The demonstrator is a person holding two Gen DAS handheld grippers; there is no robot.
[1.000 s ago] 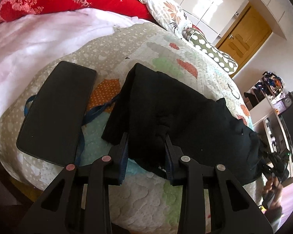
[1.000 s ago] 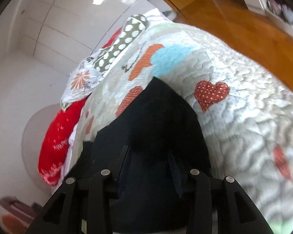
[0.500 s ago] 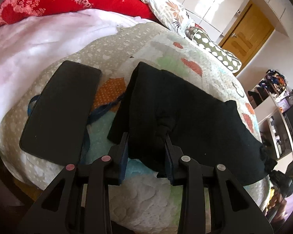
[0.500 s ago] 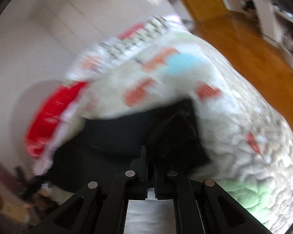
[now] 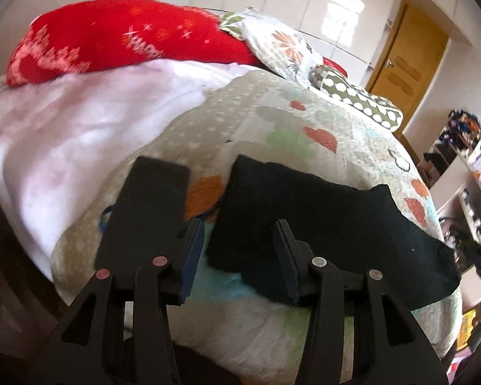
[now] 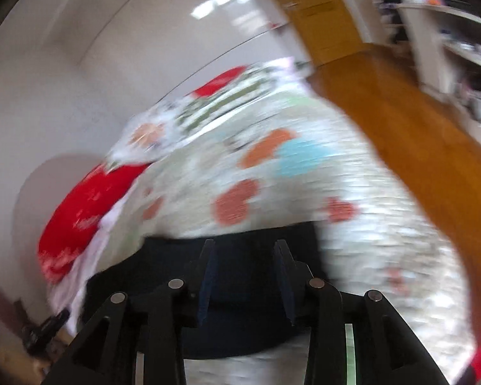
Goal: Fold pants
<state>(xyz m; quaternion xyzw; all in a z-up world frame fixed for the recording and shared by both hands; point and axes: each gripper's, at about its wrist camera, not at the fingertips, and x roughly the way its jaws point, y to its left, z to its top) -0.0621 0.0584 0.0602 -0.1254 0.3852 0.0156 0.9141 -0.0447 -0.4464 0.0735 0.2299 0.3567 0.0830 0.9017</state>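
Note:
Black pants (image 5: 304, 211) lie folded in a flat strip across the quilted bed (image 5: 272, 122). My left gripper (image 5: 239, 256) hovers just above their near left end. Its jaws are opening, and the cloth shows behind the gap without either pad pressing on it. The right wrist view is blurred by motion. In it my right gripper (image 6: 245, 272) hangs over the pants (image 6: 150, 266) at their other end. Its jaws are opening too and hold nothing.
A flat black rectangular pad (image 5: 144, 211) with a blue strap lies left of the pants. A white blanket (image 5: 80, 122), a red pillow (image 5: 128, 38) and patterned pillows (image 5: 282, 48) fill the bed's far side. A wooden door (image 5: 404, 61), shelves (image 5: 465, 166) and wooden floor (image 6: 400, 122) lie beyond.
My left gripper let go of the pinched fold, widened and rose. My right gripper shut, then opened again, rising and rolling. The pants now lie flatter on the bed.

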